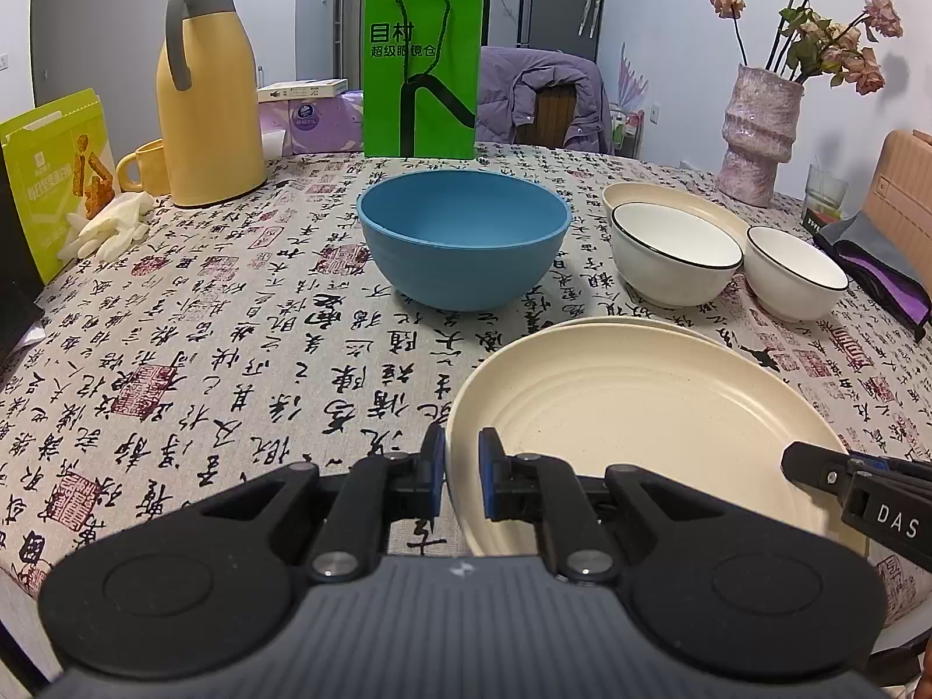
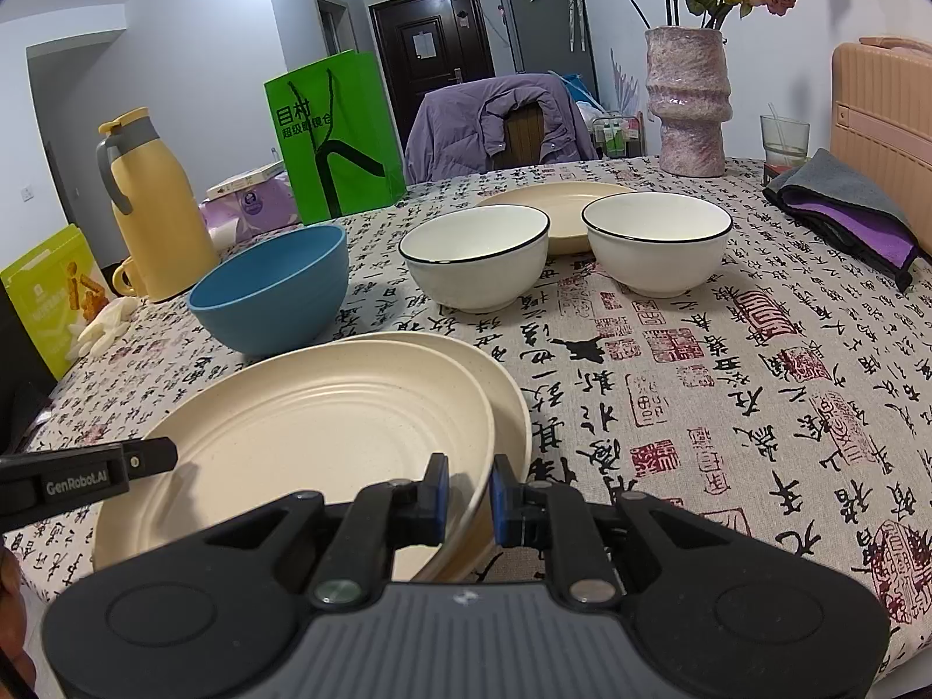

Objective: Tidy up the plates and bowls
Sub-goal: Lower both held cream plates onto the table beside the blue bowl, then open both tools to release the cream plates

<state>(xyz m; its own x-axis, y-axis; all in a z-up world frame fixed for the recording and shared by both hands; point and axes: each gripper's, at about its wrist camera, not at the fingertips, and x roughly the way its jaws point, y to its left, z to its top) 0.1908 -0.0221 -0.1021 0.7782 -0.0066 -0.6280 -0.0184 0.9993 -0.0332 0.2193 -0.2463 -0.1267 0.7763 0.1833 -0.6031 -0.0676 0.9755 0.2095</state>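
I've got both tools clamped on the top cream plate (image 2: 314, 425): left tool (image 1: 462, 469) on its left rim, right tool (image 2: 469, 495) on its right, keeping it level over the plate beneath (image 2: 512, 408), near the table's (image 2: 757, 437) front edge.

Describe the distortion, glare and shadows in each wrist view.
Left wrist view: fisheye bends the table edge, corners vignetted black, soft shadow under the blue bowl. Right wrist view: same barrel bend, bright ceiling glare top left, room behind evenly lit and sharp.
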